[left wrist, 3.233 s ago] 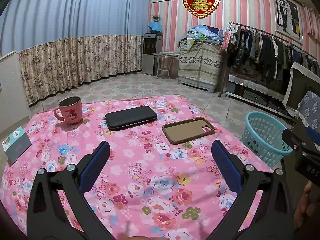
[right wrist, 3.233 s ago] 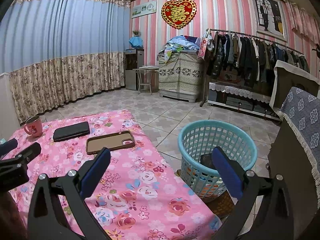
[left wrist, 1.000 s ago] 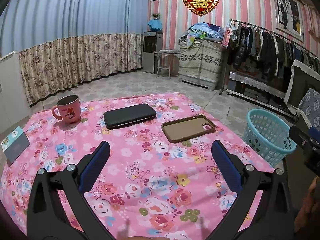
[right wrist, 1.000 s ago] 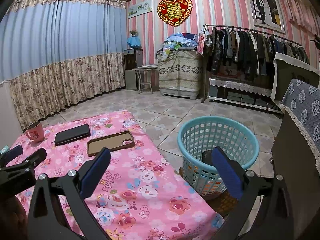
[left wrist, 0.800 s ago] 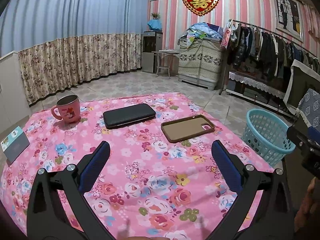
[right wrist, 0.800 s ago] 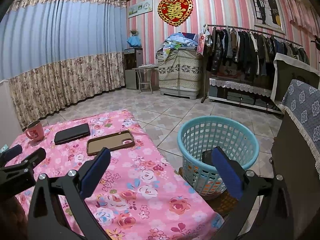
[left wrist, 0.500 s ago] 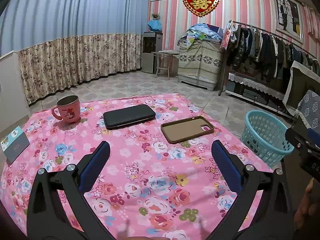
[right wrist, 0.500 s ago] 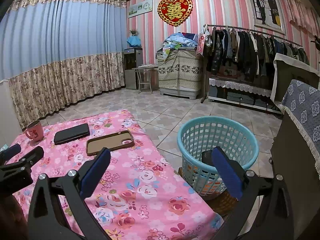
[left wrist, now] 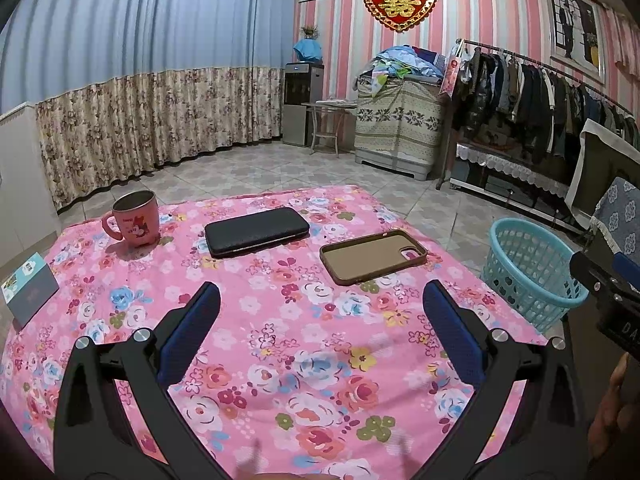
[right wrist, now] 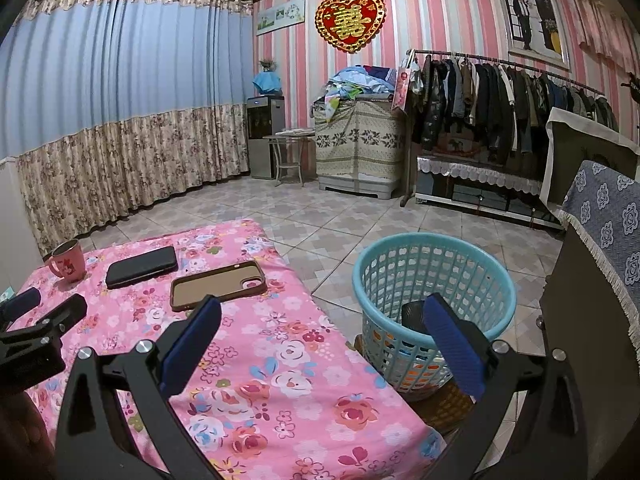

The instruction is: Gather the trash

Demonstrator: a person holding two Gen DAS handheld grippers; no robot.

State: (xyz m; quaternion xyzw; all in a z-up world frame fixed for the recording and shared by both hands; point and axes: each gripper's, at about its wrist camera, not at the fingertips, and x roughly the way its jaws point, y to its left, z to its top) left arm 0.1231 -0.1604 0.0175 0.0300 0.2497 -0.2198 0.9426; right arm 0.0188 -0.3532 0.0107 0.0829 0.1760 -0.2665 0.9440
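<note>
Bench (left wrist: 280, 344) under the left tool (left wrist: 320, 312), jaws spread and empty, carries a pink mug (left wrist: 134, 220), black case (left wrist: 256, 231), brown phone case (left wrist: 372, 256) and small card (left wrist: 28, 294); no obvious trash is left.

Right tool (right wrist: 320, 328), likewise released, faces the teal basket (right wrist: 436, 276), where something dark (right wrist: 412, 316) lies, so collecting looks nearly done.

Ahead of the claws: one mug (left wrist: 135, 225), one black case (left wrist: 257, 231), one brown phone case (left wrist: 373, 256), one card (left wrist: 29, 294). One basket (right wrist: 434, 300) right of them.
</note>
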